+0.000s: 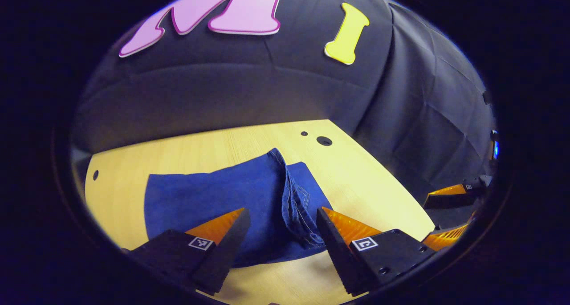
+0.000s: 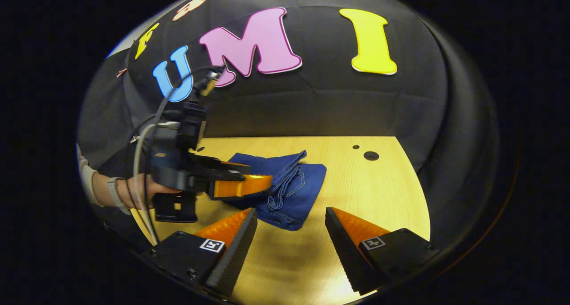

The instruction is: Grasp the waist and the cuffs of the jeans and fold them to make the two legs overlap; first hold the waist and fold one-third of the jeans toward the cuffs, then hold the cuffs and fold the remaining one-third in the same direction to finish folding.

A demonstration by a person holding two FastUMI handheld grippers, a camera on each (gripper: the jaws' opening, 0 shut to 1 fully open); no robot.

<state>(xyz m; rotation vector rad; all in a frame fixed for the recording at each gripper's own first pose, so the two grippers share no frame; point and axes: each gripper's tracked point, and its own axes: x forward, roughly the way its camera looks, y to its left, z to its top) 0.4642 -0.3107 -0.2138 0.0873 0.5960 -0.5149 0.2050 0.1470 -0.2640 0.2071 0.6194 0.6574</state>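
Observation:
The blue jeans [image 1: 222, 202] lie folded into a compact bundle on the light wooden table [image 1: 356, 171], with a stitched, bunched edge running down their right side. My left gripper [image 1: 282, 233] hovers open just above the bundle's near edge, with nothing between its fingers. In the right gripper view the jeans [image 2: 298, 193] sit mid-table, and the left gripper [image 2: 260, 174], held by a hand [image 2: 133, 191], hangs over their left part. My right gripper [image 2: 289, 231] is open, over bare table just in front of the jeans. Its fingers [image 1: 449, 193] also show at the far right of the left gripper view.
Round holes [image 2: 371, 155] sit in the table near its far right corner, and another hole [image 1: 95, 175] near the left edge. Black cloth walls close in the back and right. A cable [image 2: 142, 162] trails from the left gripper.

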